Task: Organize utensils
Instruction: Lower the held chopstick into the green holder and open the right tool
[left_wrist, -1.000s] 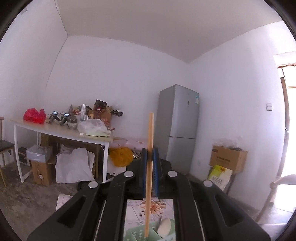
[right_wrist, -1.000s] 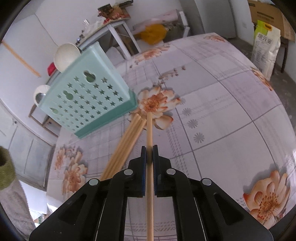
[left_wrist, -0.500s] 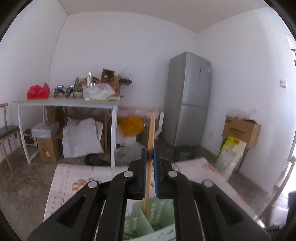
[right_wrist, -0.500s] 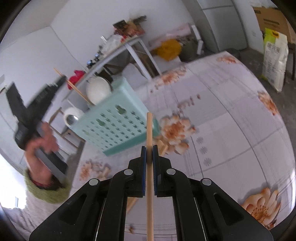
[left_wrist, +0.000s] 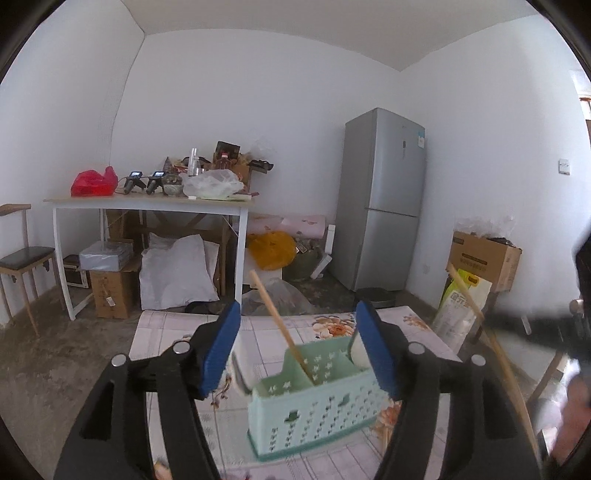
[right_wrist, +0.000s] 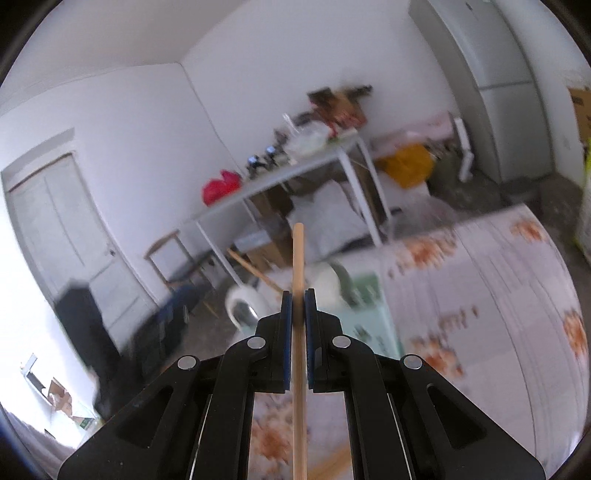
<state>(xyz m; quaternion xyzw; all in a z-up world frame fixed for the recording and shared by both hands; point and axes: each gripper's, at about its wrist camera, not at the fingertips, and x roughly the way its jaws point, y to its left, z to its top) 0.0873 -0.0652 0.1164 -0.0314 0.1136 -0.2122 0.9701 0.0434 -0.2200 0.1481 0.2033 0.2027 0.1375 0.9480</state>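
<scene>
The left gripper (left_wrist: 297, 345) has just been opening; its blue pads stand spread, nothing pressed between them. Just ahead of them, below the tips, sits the mint green caddy (left_wrist: 314, 410), pierced with star holes, on the floral tablecloth (left_wrist: 177, 332). One wooden chopstick (left_wrist: 280, 326) stands in it, leaning left, clear of both pads. A white spoon bowl (left_wrist: 356, 352) rises from the caddy's right end, beside the right pad. Further right, blurred, the right gripper's black body (left_wrist: 535, 328) carries a second chopstick (right_wrist: 298, 332).

The right gripper (right_wrist: 298, 306) is pressed together on that second chopstick, which runs straight along the fingers and pokes out beyond the tips. Beyond the tips lie the caddy and two white spoons (right_wrist: 243, 306), all smeared by motion; the left gripper appears as a dark blur at the far left.

Past the cloth, the left view shows a cardboard box (left_wrist: 484, 258) with printing too small to read and a yellow and white sack (left_wrist: 458, 306) with characters that cannot be made out; a grey fridge (left_wrist: 384, 199) bears a small label, unreadable. A white table (left_wrist: 147, 203) carries a red bag (left_wrist: 92, 182) and clutter.

Only the right view shows a white door (right_wrist: 62, 229) at far left and loose chopsticks (right_wrist: 328, 461) on the cloth beneath its fingers; only the left view shows the chopstick standing inside the caddy
</scene>
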